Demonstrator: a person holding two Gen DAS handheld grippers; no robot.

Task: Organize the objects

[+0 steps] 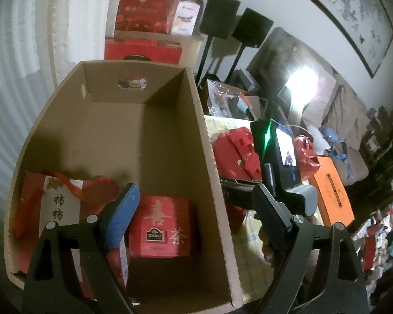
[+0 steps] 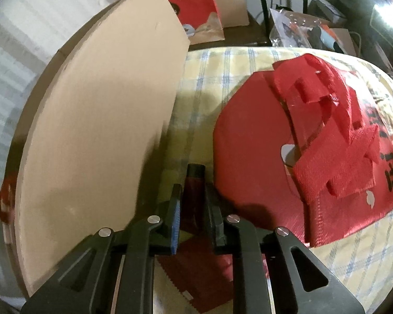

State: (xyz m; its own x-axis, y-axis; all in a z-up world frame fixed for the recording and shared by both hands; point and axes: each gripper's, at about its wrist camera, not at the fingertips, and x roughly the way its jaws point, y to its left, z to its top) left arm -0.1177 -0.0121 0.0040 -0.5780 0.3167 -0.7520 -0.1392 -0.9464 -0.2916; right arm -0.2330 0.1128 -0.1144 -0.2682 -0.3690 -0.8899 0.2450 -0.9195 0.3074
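My tabletop (image 2: 204,78), under a yellow checked cloth, carries a big open cardboard box (image 1: 212,157) on its left side. A flat red bag (image 2: 251,141) with loose handles lies on the cloth to the right of the box, near it but apart. Inside the box, at the near end, a red tea box (image 1: 162,225) with gold characters lies flat, and beside it, against the left wall, a red and white bag (image 1: 57,206).

My left tongs (image 1: 196,212) stand wide apart with nothing between them, straddling the box's right wall: the blue-padded finger is inside, over the tea box, and the other outside.

My right tongs (image 2: 194,209) are closed tight on a slim dark red tube (image 2: 194,193) with a black cap, in the gap between the box's outer wall and the red bag. A small red packet (image 2: 196,274) lies on the cloth beneath them.
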